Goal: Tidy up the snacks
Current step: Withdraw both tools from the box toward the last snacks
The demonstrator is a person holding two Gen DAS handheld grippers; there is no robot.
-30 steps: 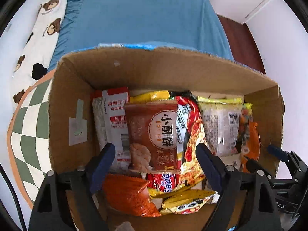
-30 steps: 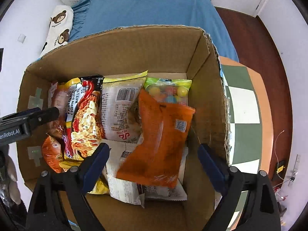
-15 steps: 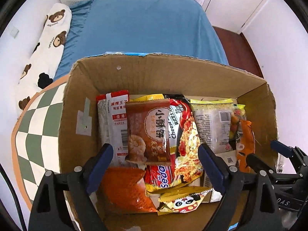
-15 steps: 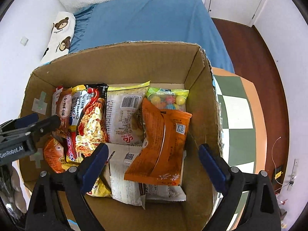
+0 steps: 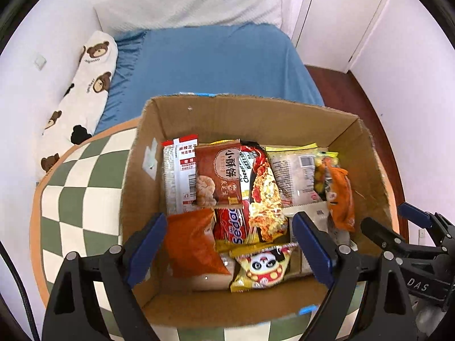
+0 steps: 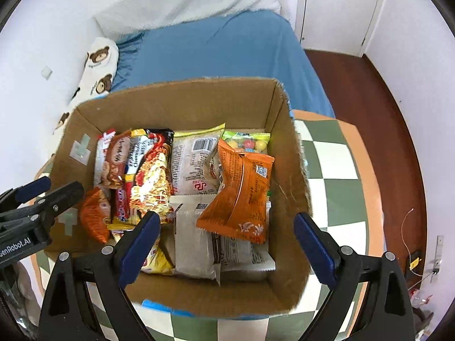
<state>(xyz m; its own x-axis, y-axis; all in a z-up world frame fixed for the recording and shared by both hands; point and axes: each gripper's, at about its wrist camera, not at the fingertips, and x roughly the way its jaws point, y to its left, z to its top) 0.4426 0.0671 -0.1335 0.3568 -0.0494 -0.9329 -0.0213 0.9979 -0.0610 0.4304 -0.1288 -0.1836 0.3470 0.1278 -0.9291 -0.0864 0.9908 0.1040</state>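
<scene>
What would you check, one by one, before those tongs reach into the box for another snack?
1. Left tongs open and empty: ok.
2. Right tongs open and empty: ok.
3. Both tongs above the box, touching no snack: ok.
4. Orange bag lies on top on the right, free to grab: ok.
5. Brown packet lies on top of the noodle packs on the left, reachable: ok.
6. Box sits fully on the checkered table: cannot tell, its near edge looks close to the table's rim.
</scene>
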